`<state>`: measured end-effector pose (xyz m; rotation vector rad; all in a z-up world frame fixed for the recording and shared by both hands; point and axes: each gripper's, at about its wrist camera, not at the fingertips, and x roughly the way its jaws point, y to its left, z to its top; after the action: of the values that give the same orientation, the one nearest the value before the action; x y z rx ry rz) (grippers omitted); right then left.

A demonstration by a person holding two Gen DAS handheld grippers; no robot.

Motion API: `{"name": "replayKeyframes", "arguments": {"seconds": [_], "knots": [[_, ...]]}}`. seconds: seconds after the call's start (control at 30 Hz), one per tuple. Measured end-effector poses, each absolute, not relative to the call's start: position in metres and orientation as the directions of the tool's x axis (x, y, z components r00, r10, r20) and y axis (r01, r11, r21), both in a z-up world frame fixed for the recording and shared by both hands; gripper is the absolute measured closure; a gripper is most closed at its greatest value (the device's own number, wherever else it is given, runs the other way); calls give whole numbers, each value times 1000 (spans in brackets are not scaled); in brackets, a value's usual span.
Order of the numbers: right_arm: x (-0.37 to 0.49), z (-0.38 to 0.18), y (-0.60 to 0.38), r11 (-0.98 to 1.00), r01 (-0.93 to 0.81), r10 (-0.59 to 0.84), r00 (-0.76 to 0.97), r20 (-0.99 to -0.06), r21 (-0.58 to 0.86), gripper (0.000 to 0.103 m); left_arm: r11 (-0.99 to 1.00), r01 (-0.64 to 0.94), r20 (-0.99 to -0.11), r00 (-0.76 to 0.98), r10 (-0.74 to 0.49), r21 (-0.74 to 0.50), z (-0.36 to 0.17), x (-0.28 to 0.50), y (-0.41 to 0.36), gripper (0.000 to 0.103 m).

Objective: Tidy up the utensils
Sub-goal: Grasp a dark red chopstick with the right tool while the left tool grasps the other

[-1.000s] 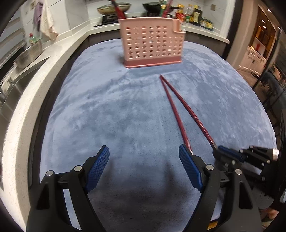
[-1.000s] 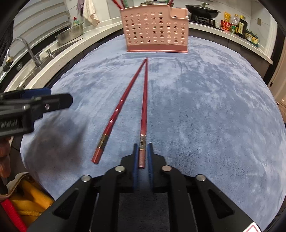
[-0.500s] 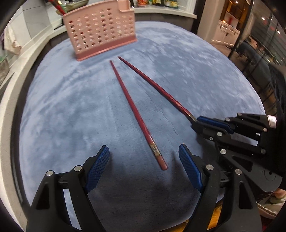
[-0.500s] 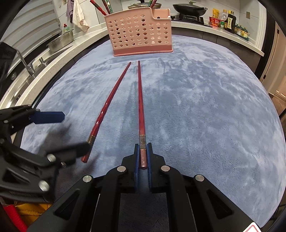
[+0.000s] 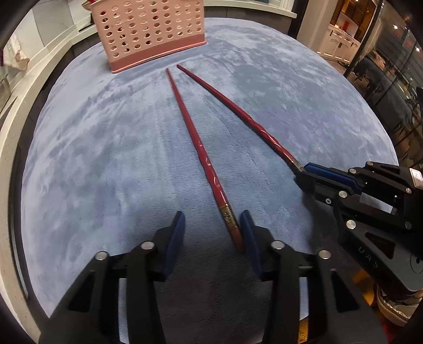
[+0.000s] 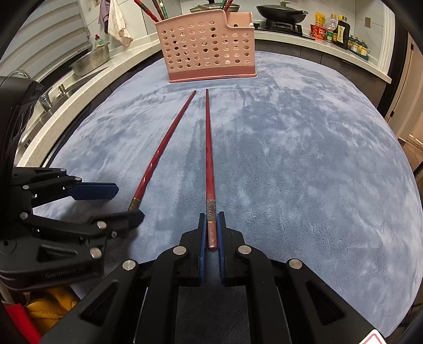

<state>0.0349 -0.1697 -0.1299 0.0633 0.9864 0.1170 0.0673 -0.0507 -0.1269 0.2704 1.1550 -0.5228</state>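
Observation:
Two red chopsticks lie on a blue-grey cloth (image 5: 92,148), tips toward a pink perforated utensil basket (image 5: 152,31) at the far side. My left gripper (image 5: 212,232) is open around the thick end of the left chopstick (image 5: 195,140); the stick lies close to the right pad. It shows in the right wrist view (image 6: 162,148) too. My right gripper (image 6: 211,232) is shut on the thick end of the right chopstick (image 6: 208,148), which rests on the cloth. The right gripper (image 5: 312,173) and its chopstick (image 5: 238,111) also show in the left wrist view.
The basket (image 6: 208,50) holds several utensils. A white counter with a sink and metal bowl (image 6: 90,60) runs along the left. A wok (image 6: 283,13) and bottles (image 6: 335,29) stand behind. The cloth's near edge is just under both grippers.
My left gripper has moved forward and right, its jaws have narrowed, and they now straddle the left chopstick's end. My right gripper stays shut on its chopstick.

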Motion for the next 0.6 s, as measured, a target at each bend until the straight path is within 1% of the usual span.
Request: {"name": "replayKeyframes", "arguments": {"seconds": [0.17, 0.23, 0.4, 0.6], "knots": [[34, -128, -170, 992, -73, 130, 548, -826, 108, 96, 854, 515, -916, 302, -264, -76, -125, 68, -44, 83], [34, -128, -169, 992, -73, 130, 549, -826, 108, 96, 851, 520, -915, 303, -265, -74, -124, 68, -44, 93], [33, -125, -169, 992, -73, 130, 554, -822, 107, 96, 851, 522, -906, 330, -265, -59, -118, 66, -42, 94], [32, -114, -169, 991, -75, 133, 570, -811, 110, 96, 857, 514, -875, 407, -262, -17, -98, 64, -38, 94]]}}
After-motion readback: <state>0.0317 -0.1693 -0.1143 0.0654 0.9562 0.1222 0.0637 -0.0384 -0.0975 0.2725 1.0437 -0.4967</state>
